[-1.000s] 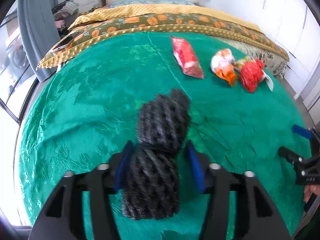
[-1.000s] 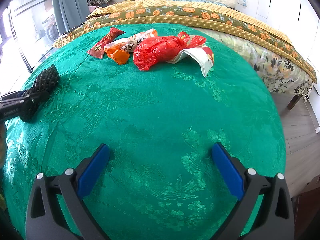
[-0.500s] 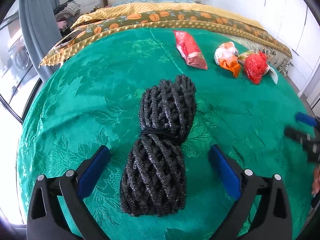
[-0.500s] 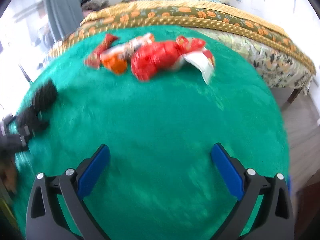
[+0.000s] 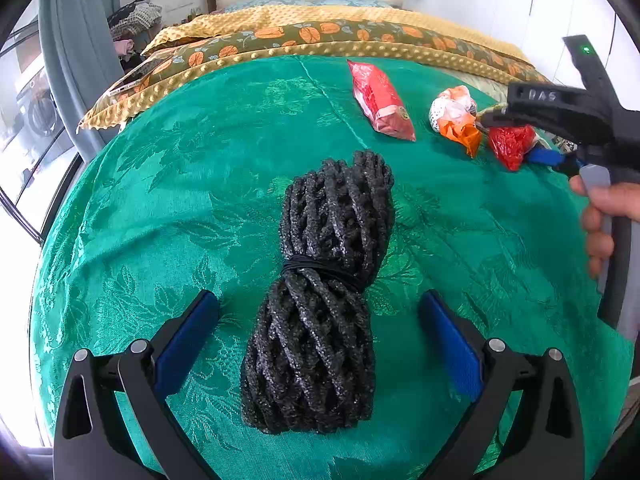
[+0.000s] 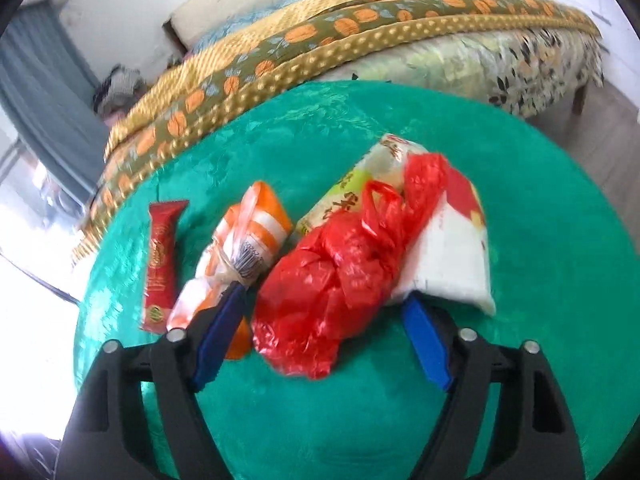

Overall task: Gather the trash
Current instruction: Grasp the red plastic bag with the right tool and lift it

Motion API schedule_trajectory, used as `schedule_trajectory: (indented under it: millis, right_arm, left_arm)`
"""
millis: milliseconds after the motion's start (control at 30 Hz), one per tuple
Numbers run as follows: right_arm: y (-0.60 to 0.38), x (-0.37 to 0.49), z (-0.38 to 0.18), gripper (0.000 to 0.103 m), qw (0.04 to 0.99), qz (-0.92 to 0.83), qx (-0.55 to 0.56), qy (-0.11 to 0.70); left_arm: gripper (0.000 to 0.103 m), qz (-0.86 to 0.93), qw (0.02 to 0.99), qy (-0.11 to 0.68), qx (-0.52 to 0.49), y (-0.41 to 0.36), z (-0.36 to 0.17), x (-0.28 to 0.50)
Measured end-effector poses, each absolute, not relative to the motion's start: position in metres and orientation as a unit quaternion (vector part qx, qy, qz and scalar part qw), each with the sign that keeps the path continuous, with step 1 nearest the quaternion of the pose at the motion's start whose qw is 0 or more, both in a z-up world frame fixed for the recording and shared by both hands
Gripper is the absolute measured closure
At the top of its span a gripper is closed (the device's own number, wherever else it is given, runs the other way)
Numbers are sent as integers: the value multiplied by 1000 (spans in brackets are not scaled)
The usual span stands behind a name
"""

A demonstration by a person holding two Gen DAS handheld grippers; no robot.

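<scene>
Currently the right tongs (image 6: 320,332) are closing around the crumpled red plastic bag (image 6: 340,276), which is lying on the green worktop (image 6: 540,240) beside an orange-striped wrapper (image 6: 248,240); the pads are not yet pressing it. Centring the bag and excluding the wrapper would likely be giving the cleanest grip. The left tongs (image 5: 320,340) are standing wide, straddling the black mesh bundle (image 5: 320,292) without touching it.

A: Trash items? Red crumpled plastic bag (image 6: 340,272), lying partly over a white printed packet (image 6: 444,256).

B: Left of it, an orange-and-white striped bag (image 6: 244,248), knotted; then a red snack wrapper (image 6: 162,260), flat. Black mesh bundle (image 5: 324,292) lies apart, banded mid-length.
</scene>
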State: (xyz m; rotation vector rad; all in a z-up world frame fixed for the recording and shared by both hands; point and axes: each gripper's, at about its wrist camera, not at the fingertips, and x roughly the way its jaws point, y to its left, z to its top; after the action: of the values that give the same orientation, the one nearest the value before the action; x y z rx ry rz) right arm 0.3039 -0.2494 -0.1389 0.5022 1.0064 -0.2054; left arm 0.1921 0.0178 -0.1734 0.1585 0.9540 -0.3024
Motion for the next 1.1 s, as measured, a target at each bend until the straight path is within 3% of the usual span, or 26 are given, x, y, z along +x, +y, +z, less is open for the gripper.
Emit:
schedule_trajectory:
  millis: [133,500,600,667,767,1000,1100]
  right_arm:
    - [-244,292,-134,64,848,-63,180,494]
    - [-199,190,-92,65,772,184,0,609]
    - [-198,175,-104,57,782,162,-23,601]
    - [-200,166,-117,29,800,137,-21,584]
    - [-198,147,-129,16,837,114,-14,535]
    - [-203,117,-118,15,855,157,102,484]
    - [-203,105,-110,15,848,164,95,495]
  left_arm:
    - [4,-145,874,457,76,18,-173,192]
    - [4,-143,874,457,78,17,-174,192]
    - [4,-143,874,457,78,17,-174,193]
    - [4,-143,874,457,78,17,-174,192]
    - [4,-143,874,457,78,17,-174,192]
    - [4,-143,874,457,78,17,-174,192]
    - [4,-143,874,457,79,17,-173,192]
